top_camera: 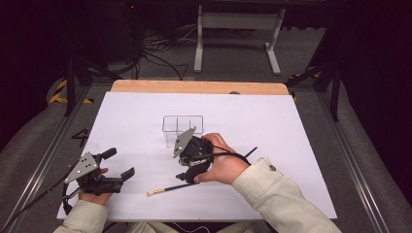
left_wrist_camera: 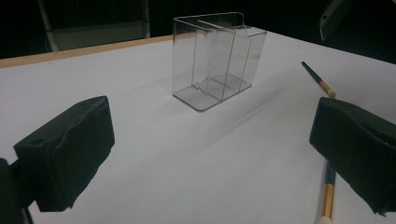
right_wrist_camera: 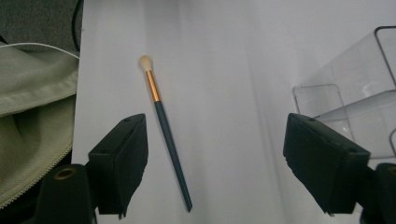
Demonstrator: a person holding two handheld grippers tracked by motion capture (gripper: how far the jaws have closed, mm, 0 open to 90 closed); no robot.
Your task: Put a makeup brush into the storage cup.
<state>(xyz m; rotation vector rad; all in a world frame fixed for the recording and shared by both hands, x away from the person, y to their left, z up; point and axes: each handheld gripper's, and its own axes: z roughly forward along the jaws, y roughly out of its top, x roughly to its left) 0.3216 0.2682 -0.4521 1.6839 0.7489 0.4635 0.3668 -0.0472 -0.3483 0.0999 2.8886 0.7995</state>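
Risk: right tongs (right_wrist_camera: 215, 158) miss or roll the brush (right_wrist_camera: 164, 128).
Right tongs stand apart, nothing between the pads; in the right gripper view the brush lies flat on the white surface (top_camera: 272, 145) beside the left jaw, not centred in the gap. A close from here would likely nudge the thin handle sideways or pinch only its edge, and it could roll away. The clear organizer (top_camera: 182, 127) sits just beside the right hand (top_camera: 224, 162); a careless swing could knock or slide it, since it looks light. Second brush (left_wrist_camera: 318, 81) lies past the organizer. Left tongs (left_wrist_camera: 210, 154) apart, empty, resting near the front edge, well clear of both.
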